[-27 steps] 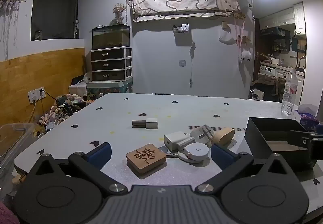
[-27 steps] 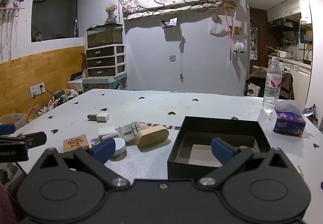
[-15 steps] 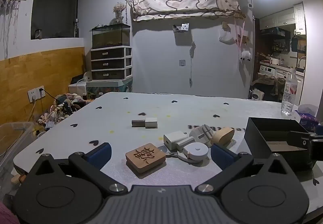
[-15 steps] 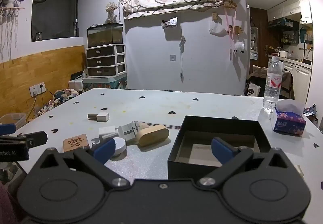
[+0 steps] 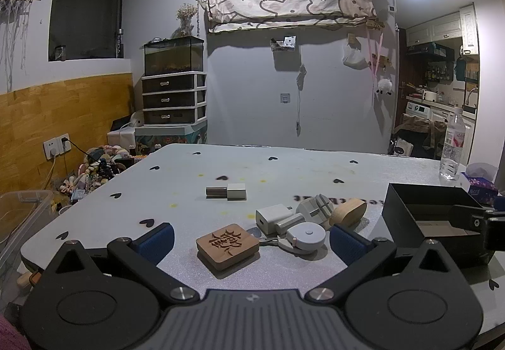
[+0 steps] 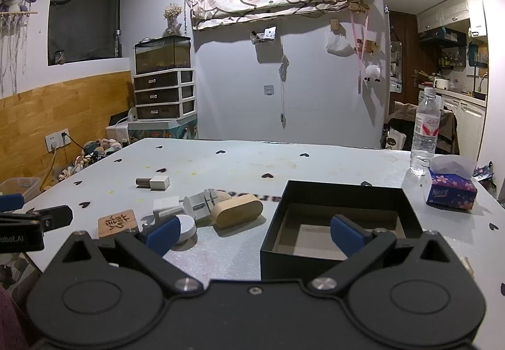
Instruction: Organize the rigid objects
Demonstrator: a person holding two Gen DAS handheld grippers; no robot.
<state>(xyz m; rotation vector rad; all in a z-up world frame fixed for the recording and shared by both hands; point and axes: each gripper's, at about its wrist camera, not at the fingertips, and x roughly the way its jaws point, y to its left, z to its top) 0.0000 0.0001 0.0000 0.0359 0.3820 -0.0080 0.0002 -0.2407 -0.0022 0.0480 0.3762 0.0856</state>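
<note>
I see a pale grey bench [image 5: 284, 167] dotted with black hearts, a black box [image 6: 344, 195], a tan wooden tile [image 5: 228, 246] with a dark carved character, and blue fingertips [image 5: 156, 238].

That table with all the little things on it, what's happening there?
A person holds two grippers over the heart-patterned grey table, both open and holding nothing. The left gripper faces a square wooden block with a carved character and a round white tape measure. The right gripper faces the empty black square box. Nothing is sorted yet.
</note>
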